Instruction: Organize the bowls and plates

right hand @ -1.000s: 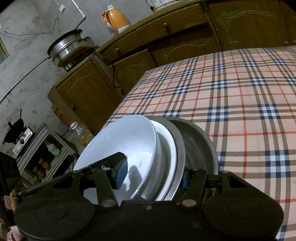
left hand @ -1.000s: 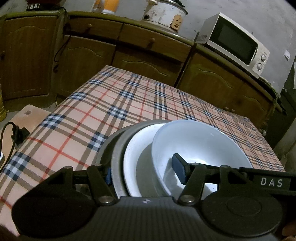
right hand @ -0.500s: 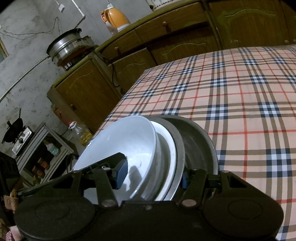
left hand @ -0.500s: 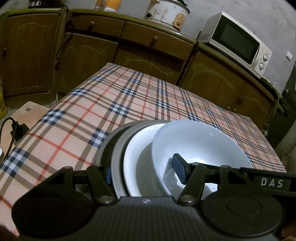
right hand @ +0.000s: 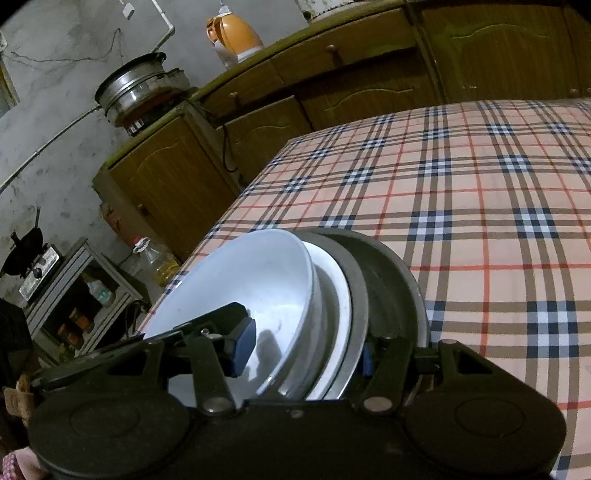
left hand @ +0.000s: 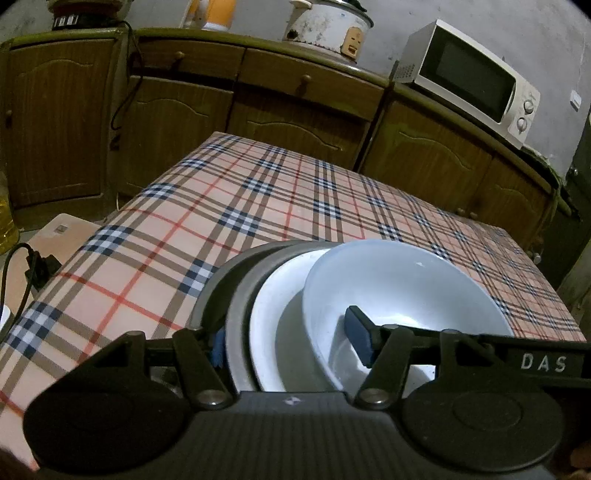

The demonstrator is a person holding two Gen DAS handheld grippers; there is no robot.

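Left fingers (left hand: 357, 339): blue-padded, clamped across the whole stack; left pad against the outer grey dish, right pad inside the white bowl.
Left gripper (left hand: 290, 345): black, holds the near edge of the stack from this side.
Right fingers (right hand: 244, 338): blue-padded, one pad inside the white bowl, the other behind the grey dishes; closing on the stack between them.
Right gripper (right hand: 304, 349): black, grips the same stack from the opposite side.
Stack position: at the near end of the table, held between both grippers; whether it touches the cloth cannot be told.
Stack orientation: stands on edge, dishes nested side by side; open faces turn to the right in the left wrist view and to the left in the right wrist view.
Outer grey dish (left hand: 212, 291): round, dull metal look, furthest back.
Second grey dish (left hand: 242, 295): round, matte grey, nested inside the first.
White plate (left hand: 275, 299): round, glossy, shallow.
White bowl (left hand: 399, 284): round, deep, smooth and glossy, frontmost.
Tablecloth (left hand: 229, 206): tan plaid with red, navy and white lines, flat.
Cabinets (left hand: 280, 107): brown wood with arched doors, olive top.
Rice cooker (left hand: 327, 26): white, worn.
Microwave (left hand: 469, 79): white, far right on the counter.
Kettle (right hand: 234, 35): orange.
Steel pot (right hand: 138, 86): on the corner cabinet.
Walls: bare grey.
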